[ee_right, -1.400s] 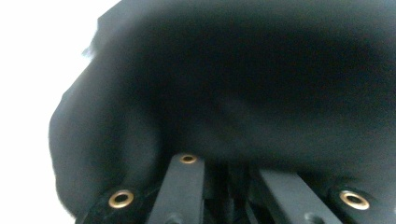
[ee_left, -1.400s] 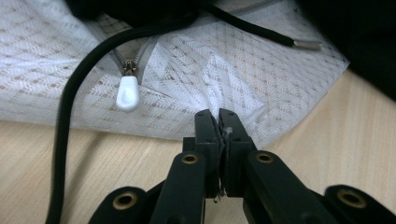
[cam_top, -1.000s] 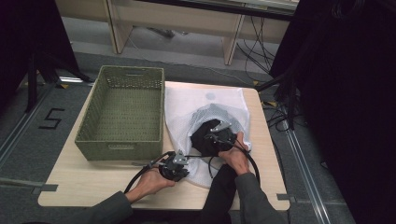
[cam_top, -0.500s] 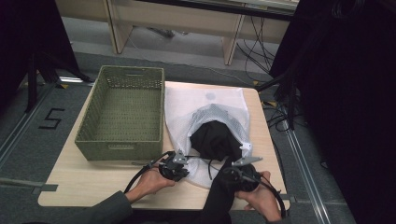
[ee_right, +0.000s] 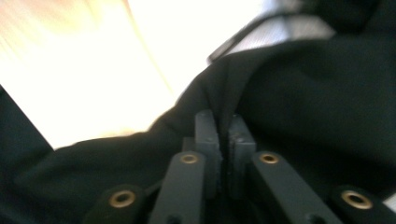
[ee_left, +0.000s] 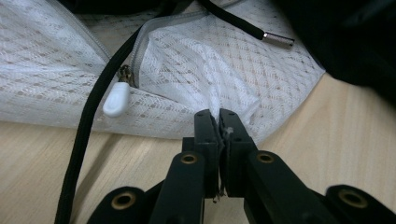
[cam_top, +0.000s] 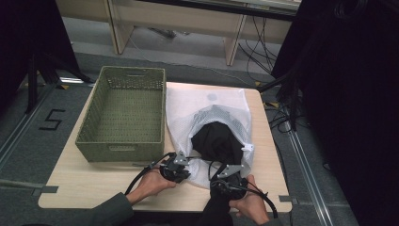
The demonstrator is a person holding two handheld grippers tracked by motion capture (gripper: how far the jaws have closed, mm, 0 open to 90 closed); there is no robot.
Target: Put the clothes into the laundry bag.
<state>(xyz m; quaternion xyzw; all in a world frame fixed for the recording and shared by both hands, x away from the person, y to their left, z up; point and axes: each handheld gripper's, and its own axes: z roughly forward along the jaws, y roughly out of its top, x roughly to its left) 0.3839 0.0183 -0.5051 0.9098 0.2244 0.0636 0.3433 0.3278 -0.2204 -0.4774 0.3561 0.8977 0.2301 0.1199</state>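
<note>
1. A white mesh laundry bag (cam_top: 207, 113) lay on the surface beside a green basket (cam_top: 123, 113), a black garment (cam_top: 217, 141) partly inside.
2. The left gripper (ee_left: 219, 122) fingers pinched the bag's mesh edge; the right gripper (ee_right: 223, 125) fingers pinched black cloth.
3. Both seemed soft, light and limp, best held by a fold.

The high view is soft and a bit grainy. The bench (cam_top: 117, 188) is lit evenly from above, and the room right of the bench is very dark. The left gripper view is sharp. The right gripper view is blurry, with white glare above the black cloth (ee_right: 303, 102).
</note>
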